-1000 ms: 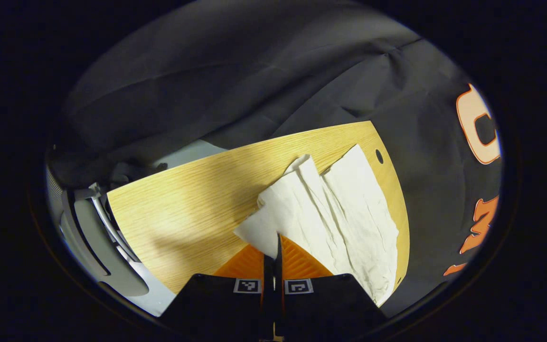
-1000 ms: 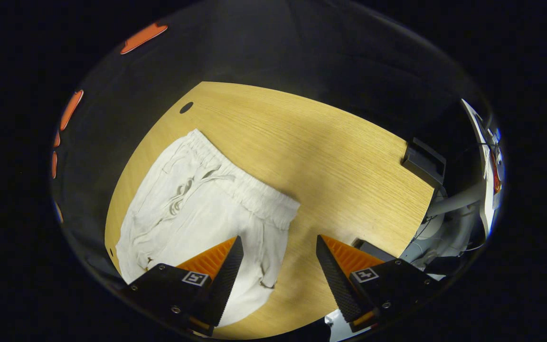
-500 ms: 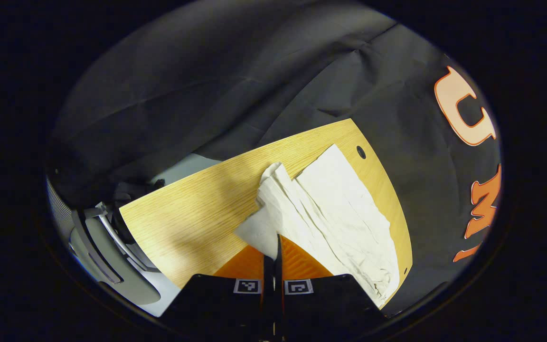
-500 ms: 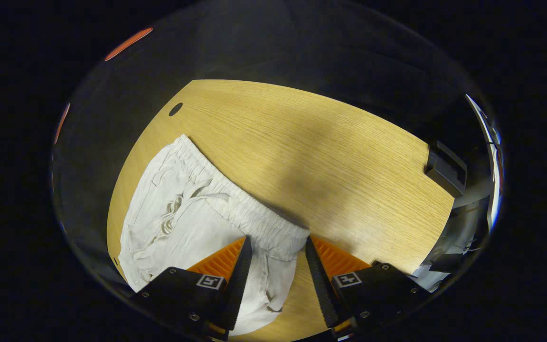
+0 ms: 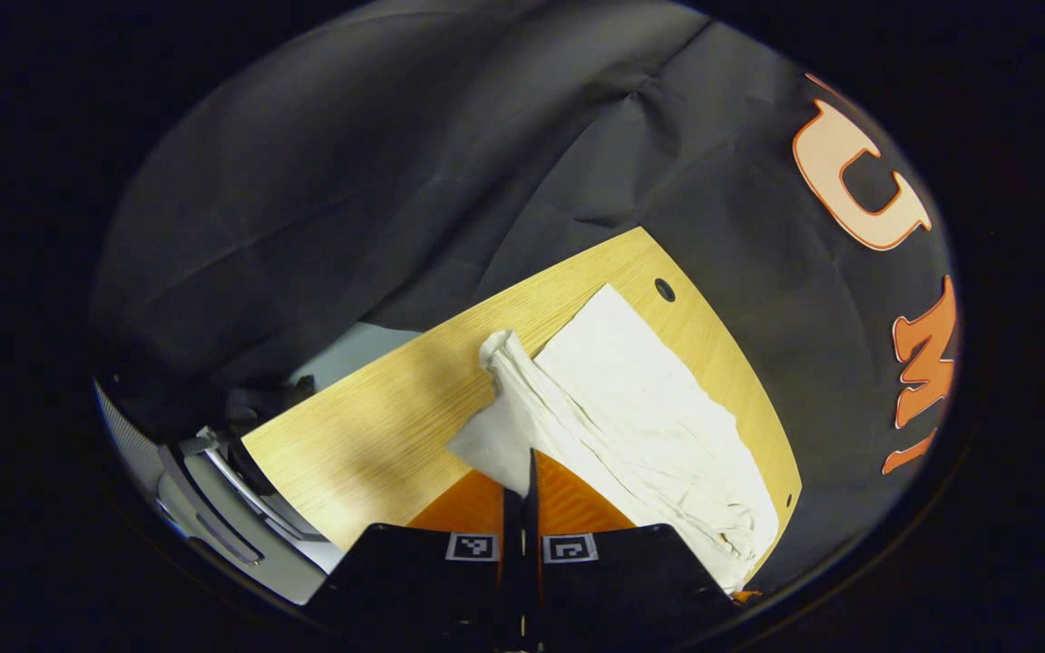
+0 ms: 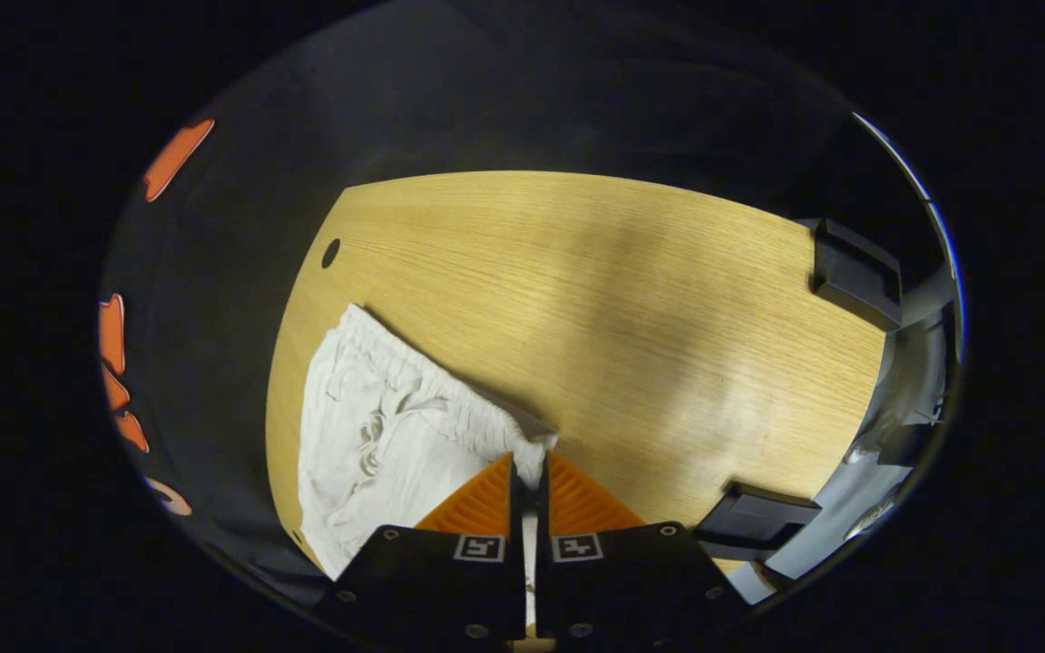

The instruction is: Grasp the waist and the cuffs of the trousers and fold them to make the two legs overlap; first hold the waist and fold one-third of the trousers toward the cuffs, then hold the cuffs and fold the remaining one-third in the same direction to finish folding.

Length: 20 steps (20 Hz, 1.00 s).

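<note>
Trousers [image 5: 659, 426] lie on the table [image 6: 631, 299], cuff pinched in the left gripper [image 5: 528, 464], waistband in the right gripper [image 6: 530, 467].

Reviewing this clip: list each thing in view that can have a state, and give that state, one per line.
trousers: spread on the table, one cuff corner lifted, waist corner pinched.
left gripper: shut on a cuff corner of the trousers.
right gripper: shut on the elastic waist corner.
drawstring: loose, bunched on the front below the waistband.
table: bare wood beside the trousers.
</note>
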Each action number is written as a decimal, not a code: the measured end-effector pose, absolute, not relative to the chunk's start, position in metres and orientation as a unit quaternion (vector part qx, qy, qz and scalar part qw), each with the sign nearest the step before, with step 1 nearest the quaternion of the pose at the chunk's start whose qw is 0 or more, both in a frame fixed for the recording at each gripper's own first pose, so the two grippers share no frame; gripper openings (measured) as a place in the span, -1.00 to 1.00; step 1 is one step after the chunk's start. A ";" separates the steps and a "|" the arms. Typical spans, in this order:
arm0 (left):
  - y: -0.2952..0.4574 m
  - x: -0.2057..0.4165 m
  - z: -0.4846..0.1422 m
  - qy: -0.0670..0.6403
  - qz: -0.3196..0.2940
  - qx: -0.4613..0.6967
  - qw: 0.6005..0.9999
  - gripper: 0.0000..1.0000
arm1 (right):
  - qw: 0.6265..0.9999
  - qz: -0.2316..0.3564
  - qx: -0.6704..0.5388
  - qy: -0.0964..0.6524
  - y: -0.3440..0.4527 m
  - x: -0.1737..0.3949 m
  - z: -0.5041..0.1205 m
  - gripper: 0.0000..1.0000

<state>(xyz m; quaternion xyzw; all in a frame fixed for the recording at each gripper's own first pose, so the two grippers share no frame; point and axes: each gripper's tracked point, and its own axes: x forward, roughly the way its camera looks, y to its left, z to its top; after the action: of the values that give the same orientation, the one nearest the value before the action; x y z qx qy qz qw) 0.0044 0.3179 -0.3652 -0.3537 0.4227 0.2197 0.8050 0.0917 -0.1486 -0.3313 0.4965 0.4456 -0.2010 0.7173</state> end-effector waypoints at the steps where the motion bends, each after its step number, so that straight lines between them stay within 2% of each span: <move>1: 0.318 0.007 -0.359 0.429 0.209 -0.330 0.815 -0.92 | 0.720 -0.197 0.495 0.444 -0.150 0.094 -0.323 -0.91; 3: 0.315 0.018 -0.348 0.428 0.189 -0.304 0.830 -0.91 | 0.726 -0.187 0.491 0.443 -0.150 0.104 -0.307 -0.91; 9: 0.315 0.062 -0.326 0.457 0.158 -0.259 0.836 -0.89 | 0.721 -0.160 0.496 0.457 -0.138 0.130 -0.280 -0.91; 15: 0.330 0.103 -0.342 0.496 0.113 -0.237 0.827 -0.92 | 0.711 -0.163 0.514 0.451 -0.134 0.164 -0.256 -0.91; 16: 0.330 0.114 -0.347 0.500 0.105 -0.242 0.825 -0.91 | 0.709 -0.162 0.518 0.449 -0.133 0.172 -0.253 -1.00; 17: 0.334 0.122 -0.351 0.502 0.101 -0.248 0.822 -0.92 | 0.706 -0.162 0.525 0.446 -0.130 0.181 -0.247 -0.91; 20: 0.346 0.146 -0.369 0.526 0.087 -0.224 0.816 -0.92 | 0.695 -0.154 0.549 0.438 -0.123 0.214 -0.236 -0.91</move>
<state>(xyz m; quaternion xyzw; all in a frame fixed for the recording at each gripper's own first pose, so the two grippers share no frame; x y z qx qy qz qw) 0.1463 0.3458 -0.3691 -0.2239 0.5256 0.0871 0.8161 0.2144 -0.1227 -0.2355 0.5490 0.4378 -0.1543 0.6950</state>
